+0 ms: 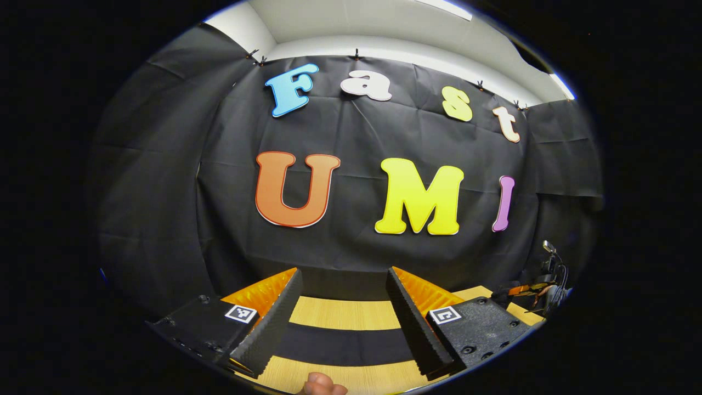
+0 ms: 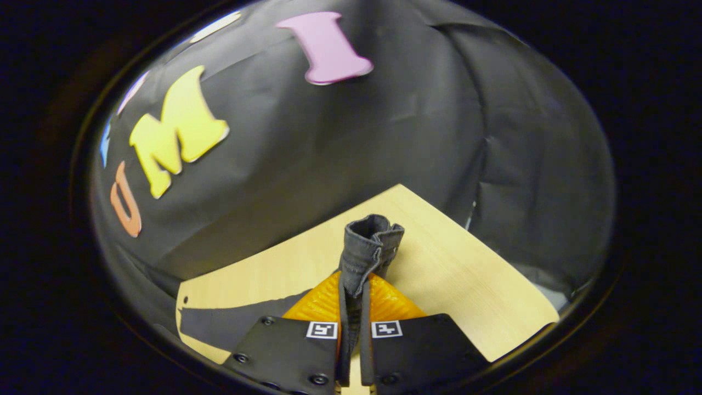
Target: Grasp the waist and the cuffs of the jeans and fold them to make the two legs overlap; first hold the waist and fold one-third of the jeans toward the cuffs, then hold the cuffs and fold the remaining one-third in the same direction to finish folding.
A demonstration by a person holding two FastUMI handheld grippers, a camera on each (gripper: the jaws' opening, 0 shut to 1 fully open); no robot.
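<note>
Left gripper view: left claw (image 1: pixel 343 321) gapes wide, holding nothing, above the surface (image 1: pixel 343 314); a dark band of jeans (image 1: pixel 340 343) lies between its fingers. It should descend onto an edge before closing. Right gripper view: right claw (image 2: pixel 355 307) pinches a jeans edge; waist or cuff unclear, garment largely hidden

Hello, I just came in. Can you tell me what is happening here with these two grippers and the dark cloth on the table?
A person is folding dark jeans on a wooden table with two hand-held grippers. The right gripper is shut on a bunched edge of the jeans and holds it above the table; whether it is the waist or a cuff, I cannot tell. The left gripper is open and holds nothing, with a dark strip of the fabric lying flat on the table beyond its fingers. How far the folding has gone is unclear.
</note>
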